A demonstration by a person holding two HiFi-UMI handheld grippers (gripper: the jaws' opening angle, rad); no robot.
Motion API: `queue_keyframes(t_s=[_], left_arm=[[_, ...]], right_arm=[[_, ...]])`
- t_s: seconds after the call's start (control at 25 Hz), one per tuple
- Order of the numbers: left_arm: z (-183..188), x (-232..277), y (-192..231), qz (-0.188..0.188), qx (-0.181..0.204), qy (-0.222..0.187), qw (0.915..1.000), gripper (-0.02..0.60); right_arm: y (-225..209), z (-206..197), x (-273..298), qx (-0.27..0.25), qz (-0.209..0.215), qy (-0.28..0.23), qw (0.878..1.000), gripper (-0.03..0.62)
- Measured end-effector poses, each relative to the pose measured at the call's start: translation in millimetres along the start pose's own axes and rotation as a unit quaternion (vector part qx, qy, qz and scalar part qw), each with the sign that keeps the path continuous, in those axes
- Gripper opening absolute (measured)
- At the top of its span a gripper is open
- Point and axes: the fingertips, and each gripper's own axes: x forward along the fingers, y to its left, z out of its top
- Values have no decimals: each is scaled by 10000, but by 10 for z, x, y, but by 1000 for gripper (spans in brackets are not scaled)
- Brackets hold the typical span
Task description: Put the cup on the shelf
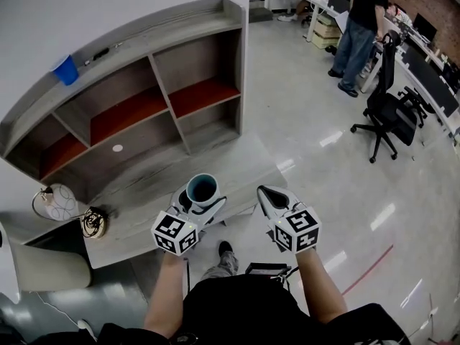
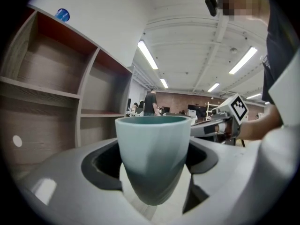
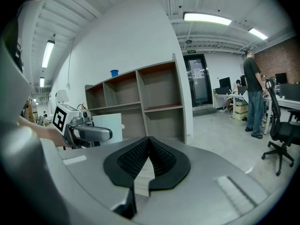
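A pale teal cup (image 1: 202,188) stands upright between the jaws of my left gripper (image 1: 200,198), which is shut on it, over the front edge of the low grey table (image 1: 144,192). In the left gripper view the cup (image 2: 152,151) fills the middle, gripped low on its body. The grey shelf unit (image 1: 154,77) with red-brown boards stands beyond the table, its compartments bare. My right gripper (image 1: 269,195) hovers just right of the cup, shut on nothing; its ribbed pads (image 3: 157,154) meet.
A blue cup (image 1: 65,70) sits on top of the shelf at the left. A wire-frame globe (image 1: 57,201) and a cable coil (image 1: 93,223) lie at the table's left end. A person (image 1: 359,27) and an office chair (image 1: 388,110) are far right.
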Motion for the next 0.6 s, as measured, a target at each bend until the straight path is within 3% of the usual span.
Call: queue_keyframes(t_s=[0.6], left_arm=[[245, 352, 903, -106, -39, -119, 9999, 377]], right_arm=[[-70, 384, 933, -146, -6, 103, 9998, 12]])
